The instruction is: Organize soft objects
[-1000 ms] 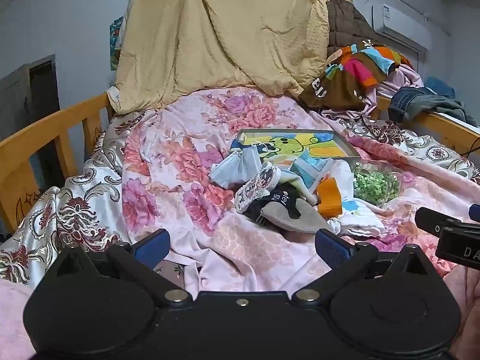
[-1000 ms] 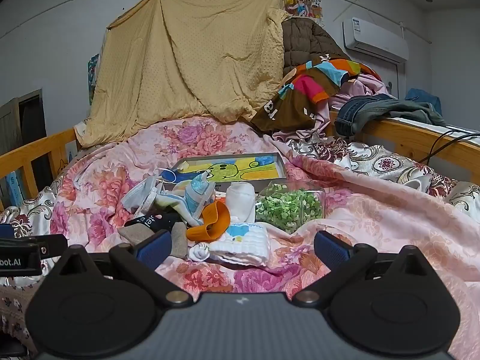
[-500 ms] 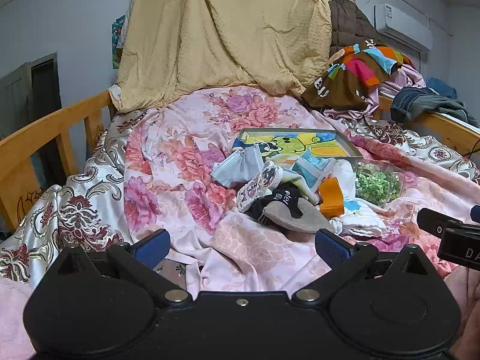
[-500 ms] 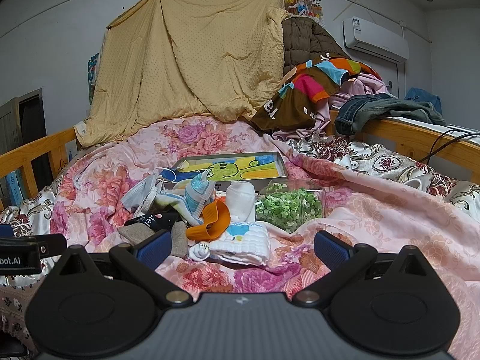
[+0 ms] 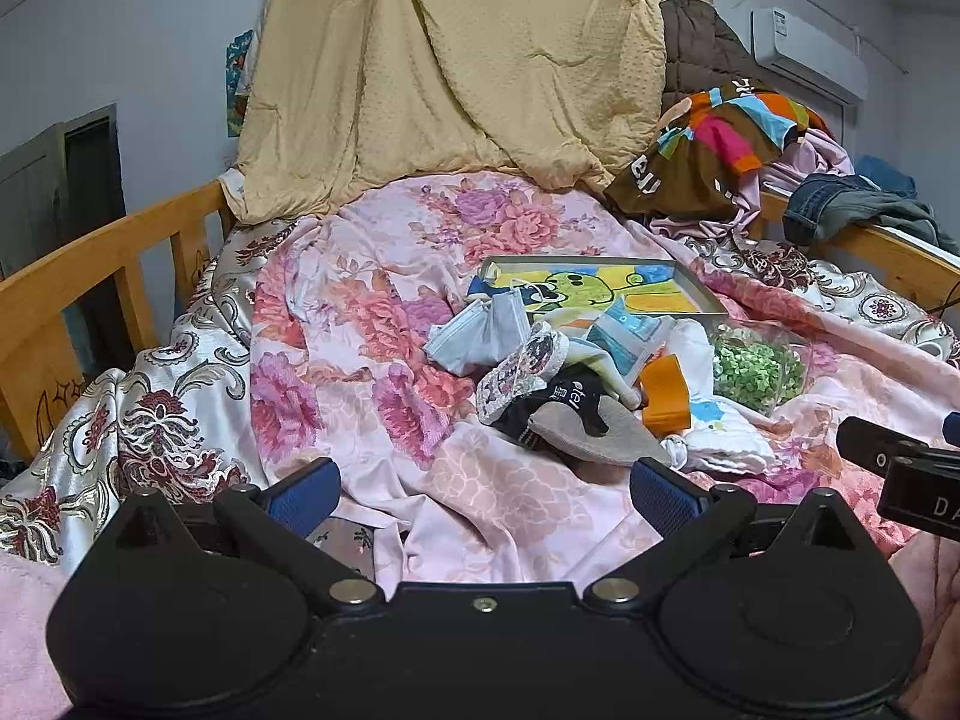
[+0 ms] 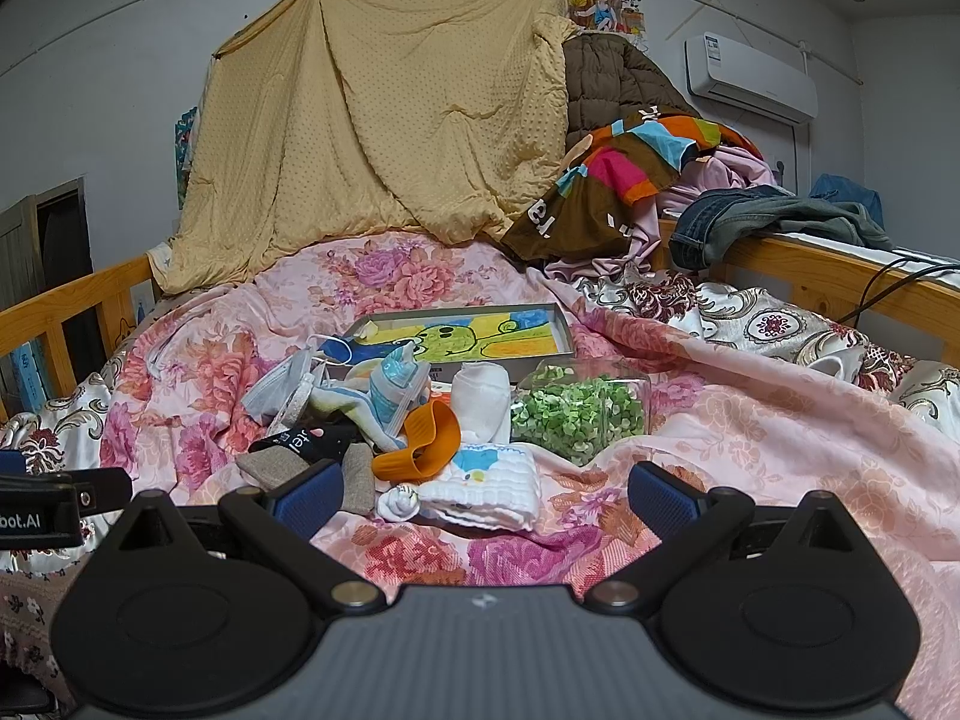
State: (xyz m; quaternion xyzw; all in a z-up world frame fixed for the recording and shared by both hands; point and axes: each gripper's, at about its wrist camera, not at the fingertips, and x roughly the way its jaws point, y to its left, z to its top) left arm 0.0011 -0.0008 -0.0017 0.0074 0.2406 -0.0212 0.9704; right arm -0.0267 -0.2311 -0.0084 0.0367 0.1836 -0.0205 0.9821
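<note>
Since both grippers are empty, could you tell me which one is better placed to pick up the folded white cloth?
Probably the right gripper: the white cloth lies directly between its open fingers. From the left gripper, it sits off to the right.

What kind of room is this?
Most likely a bedroom in a home: a wooden-railed bed under a floral quilt, clothes heaped at its head, and an air conditioner on the wall.

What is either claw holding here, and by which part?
Nothing. The left claw and right claw are both open and empty, short of the pile of soft items.
</note>
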